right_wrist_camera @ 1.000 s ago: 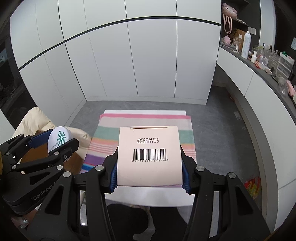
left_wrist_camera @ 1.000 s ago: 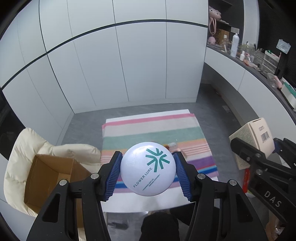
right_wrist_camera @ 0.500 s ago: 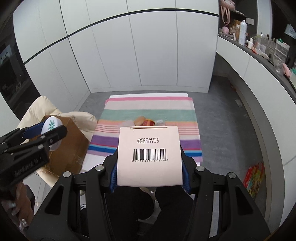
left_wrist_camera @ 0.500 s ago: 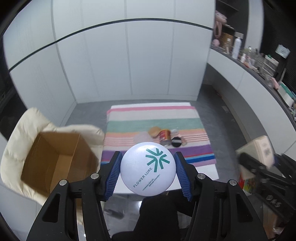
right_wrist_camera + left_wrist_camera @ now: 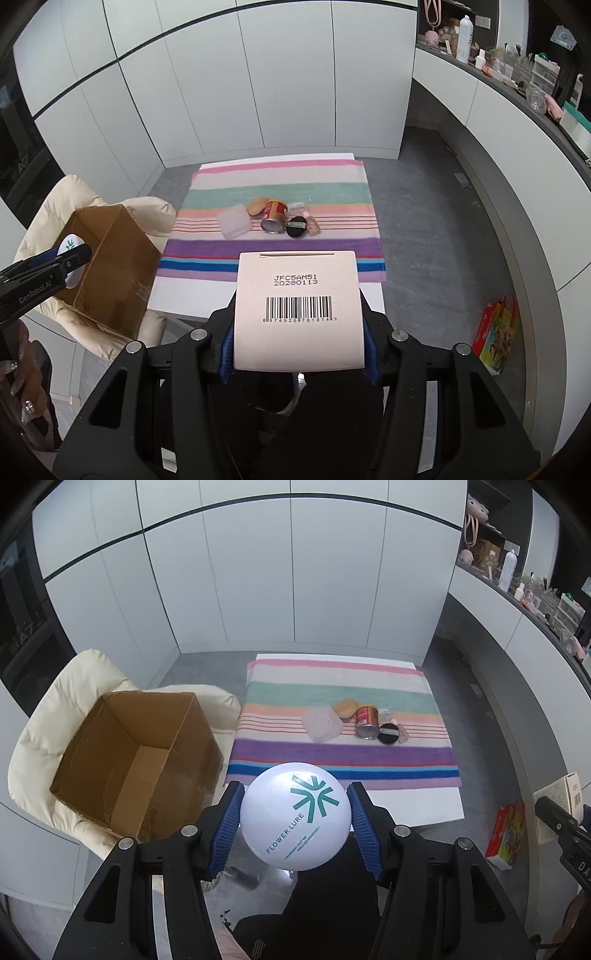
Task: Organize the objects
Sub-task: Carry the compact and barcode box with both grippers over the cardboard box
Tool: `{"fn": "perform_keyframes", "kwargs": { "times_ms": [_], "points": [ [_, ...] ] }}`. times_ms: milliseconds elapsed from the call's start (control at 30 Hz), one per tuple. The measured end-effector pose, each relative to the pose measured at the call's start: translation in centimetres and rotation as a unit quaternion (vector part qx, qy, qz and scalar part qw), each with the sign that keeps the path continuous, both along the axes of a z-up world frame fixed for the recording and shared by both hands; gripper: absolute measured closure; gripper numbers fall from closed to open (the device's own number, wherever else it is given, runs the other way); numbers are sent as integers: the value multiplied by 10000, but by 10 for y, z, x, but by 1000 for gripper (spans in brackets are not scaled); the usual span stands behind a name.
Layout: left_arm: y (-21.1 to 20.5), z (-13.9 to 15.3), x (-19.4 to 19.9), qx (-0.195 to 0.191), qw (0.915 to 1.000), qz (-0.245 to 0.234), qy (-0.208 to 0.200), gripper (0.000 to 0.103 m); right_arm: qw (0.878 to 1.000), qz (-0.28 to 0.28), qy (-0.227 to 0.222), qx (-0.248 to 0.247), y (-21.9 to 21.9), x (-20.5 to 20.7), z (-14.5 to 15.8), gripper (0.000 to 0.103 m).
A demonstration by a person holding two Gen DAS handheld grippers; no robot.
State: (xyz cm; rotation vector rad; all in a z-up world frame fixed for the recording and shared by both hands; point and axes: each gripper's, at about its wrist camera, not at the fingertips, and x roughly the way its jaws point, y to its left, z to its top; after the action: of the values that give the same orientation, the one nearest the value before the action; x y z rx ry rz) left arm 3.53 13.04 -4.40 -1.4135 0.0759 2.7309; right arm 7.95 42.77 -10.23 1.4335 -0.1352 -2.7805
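we hold a round white pressed powder compact (image 5: 294, 815) clamped edgewise in our left gripper (image 5: 294, 818), cardboard box (image 5: 136, 753) ahead-left. our right gripper (image 5: 298, 334) pinches a pale pink carton (image 5: 298, 308) by its sides. both seem light, rigid; the compact's rim looks slippery.

Right gripper (image 5: 299, 332) clamped on a pale pink box (image 5: 298, 310), viewed above a striped cloth (image 5: 280, 192).

The box's face carries a barcode and printed code; beyond it on the cloth lie a translucent container (image 5: 234, 221), a red can (image 5: 274, 220) on its side, a black round puff (image 5: 296, 227); left of the cloth, an open cardboard box (image 5: 107, 266) on a cream chair (image 5: 59, 199); the left gripper (image 5: 70, 266), before the cardboard box, grips a white round compact (image 5: 70, 246).
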Motion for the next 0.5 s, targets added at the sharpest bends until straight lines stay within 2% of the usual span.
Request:
{"fn": "perform_keyframes", "kwargs": {
  "times_ms": [267, 500],
  "points": [
    [-1, -10, -5, -79, 9998, -28, -154, 45, 9998, -41, -188, 54, 0, -7, -7, 49],
    [-24, -27, 0, -142, 9991, 159, -379, 45, 9993, 249, -256, 91, -25, -14, -11, 49]
  ]
}}
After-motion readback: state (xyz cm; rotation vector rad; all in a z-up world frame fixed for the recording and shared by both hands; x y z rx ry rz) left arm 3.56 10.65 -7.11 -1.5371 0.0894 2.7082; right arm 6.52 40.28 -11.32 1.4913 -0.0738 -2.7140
